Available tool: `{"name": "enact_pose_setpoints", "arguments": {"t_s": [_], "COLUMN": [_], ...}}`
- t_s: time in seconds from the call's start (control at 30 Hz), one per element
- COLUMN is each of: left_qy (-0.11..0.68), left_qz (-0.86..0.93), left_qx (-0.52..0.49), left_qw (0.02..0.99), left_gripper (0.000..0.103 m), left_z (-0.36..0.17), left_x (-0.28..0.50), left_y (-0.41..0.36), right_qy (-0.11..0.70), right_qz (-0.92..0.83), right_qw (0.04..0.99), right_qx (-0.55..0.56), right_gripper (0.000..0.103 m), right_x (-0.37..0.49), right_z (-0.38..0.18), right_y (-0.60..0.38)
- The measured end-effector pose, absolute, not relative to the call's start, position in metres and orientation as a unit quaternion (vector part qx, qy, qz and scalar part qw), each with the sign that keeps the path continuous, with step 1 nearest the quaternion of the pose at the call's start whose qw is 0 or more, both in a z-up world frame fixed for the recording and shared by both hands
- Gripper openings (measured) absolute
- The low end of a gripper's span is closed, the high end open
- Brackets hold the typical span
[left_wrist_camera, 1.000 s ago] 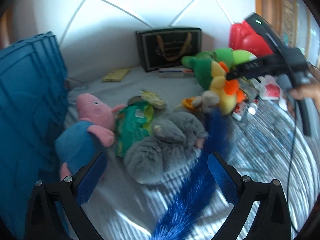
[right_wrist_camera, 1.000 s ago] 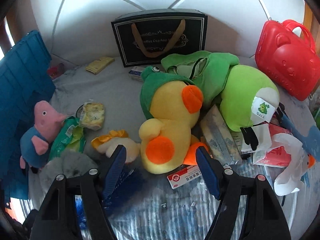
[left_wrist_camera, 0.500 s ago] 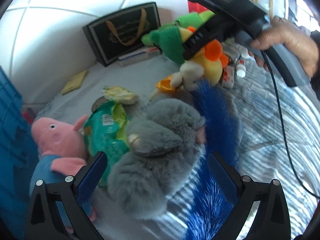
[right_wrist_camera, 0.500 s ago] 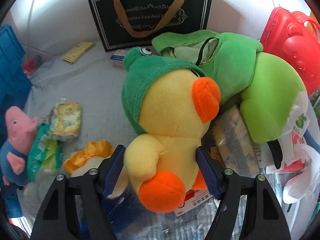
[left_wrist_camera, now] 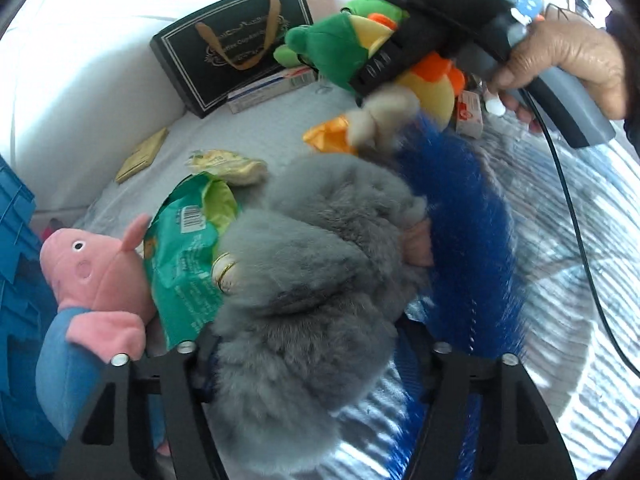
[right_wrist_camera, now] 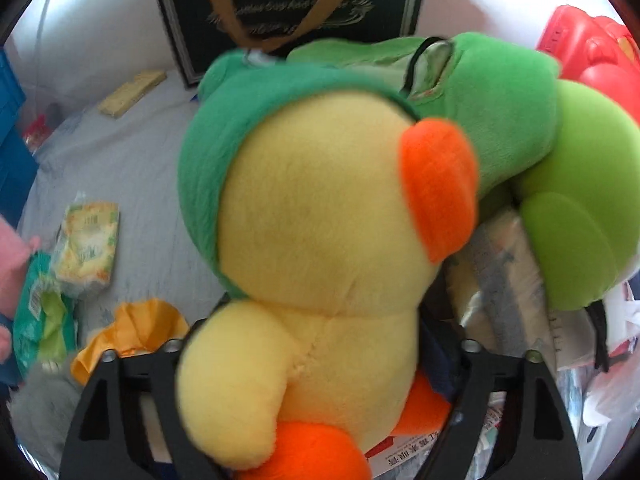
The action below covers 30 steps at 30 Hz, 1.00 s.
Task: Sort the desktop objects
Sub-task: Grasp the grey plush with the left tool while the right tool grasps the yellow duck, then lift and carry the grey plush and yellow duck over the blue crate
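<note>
Two grasps are in hand. The left gripper [left_wrist_camera: 308, 344] is closing its jaws around the grey plush [left_wrist_camera: 312, 280], which lies between the pig toy [left_wrist_camera: 92, 272] and blue duster [left_wrist_camera: 468, 248]. The right gripper [right_wrist_camera: 320, 356] is opening around the yellow duck [right_wrist_camera: 320, 240]; contact unclear. Next, I judge, lift straight: clutter crowds every side, with the blue crate [left_wrist_camera: 16, 248] at far left.

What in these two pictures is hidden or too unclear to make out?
- Left wrist view: the left gripper is closing around the grey plush; its fur hides the pads, so contact is unclear.
- Right wrist view: the yellow duck plush fills the opening right gripper and covers its pads; the duck is blurred.
- Right wrist view: the red case is cut off by the edge.
- Left wrist view: the blue crate is cut off too.
</note>
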<state>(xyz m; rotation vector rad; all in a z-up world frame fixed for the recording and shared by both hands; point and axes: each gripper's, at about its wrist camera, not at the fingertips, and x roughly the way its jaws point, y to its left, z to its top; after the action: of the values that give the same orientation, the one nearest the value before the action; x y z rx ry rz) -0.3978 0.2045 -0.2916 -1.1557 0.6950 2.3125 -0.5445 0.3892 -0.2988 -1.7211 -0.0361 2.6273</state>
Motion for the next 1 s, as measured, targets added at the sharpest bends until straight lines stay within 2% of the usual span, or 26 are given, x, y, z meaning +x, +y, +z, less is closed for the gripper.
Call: {"name": "enact_pose_setpoints", "arguments": {"t_s": [0.13, 0.17, 0.2, 0.23, 0.3, 0.33, 0.57, 1.0], "left_qy": [0.253, 0.252, 0.252, 0.249, 0.234, 0.226, 0.201, 0.126], "left_qz": [0.839, 0.839, 0.839, 0.841, 0.845, 0.847, 0.874, 0.924], "left_qx": [-0.425, -0.427, -0.429, -0.43, -0.435, -0.437, -0.412, -0.348], "left_qw": [0.226, 0.223, 0.219, 0.212, 0.204, 0.201, 0.163, 0.093], "left_gripper": [0.058, 0.055, 0.05, 0.047, 0.035, 0.035, 0.033, 0.032], "left_z": [-0.291, -0.292, -0.293, -0.293, -0.291, -0.289, -0.272, -0.185], "left_x": [-0.397, -0.397, -0.397, -0.397, -0.398, -0.396, -0.376, -0.309], "left_y": [0.207, 0.209, 0.21, 0.211, 0.21, 0.21, 0.209, 0.174], "right_qy": [0.004, 0.009, 0.012, 0.013, 0.017, 0.008, -0.039, 0.031], "right_qz": [0.836, 0.837, 0.842, 0.849, 0.858, 0.864, 0.899, 0.926], "right_qw": [-0.015, -0.014, -0.018, -0.026, -0.044, -0.048, -0.075, -0.134], "right_qx": [-0.549, -0.547, -0.539, -0.528, -0.511, -0.501, -0.431, -0.35], "right_gripper": [0.092, 0.088, 0.074, 0.067, 0.061, 0.06, 0.059, 0.059], "right_x": [-0.545, -0.545, -0.542, -0.539, -0.53, -0.524, -0.477, -0.373], "right_z": [-0.296, -0.294, -0.292, -0.288, -0.284, -0.281, -0.249, -0.158], "right_y": [0.396, 0.398, 0.4, 0.401, 0.403, 0.402, 0.389, 0.377]}}
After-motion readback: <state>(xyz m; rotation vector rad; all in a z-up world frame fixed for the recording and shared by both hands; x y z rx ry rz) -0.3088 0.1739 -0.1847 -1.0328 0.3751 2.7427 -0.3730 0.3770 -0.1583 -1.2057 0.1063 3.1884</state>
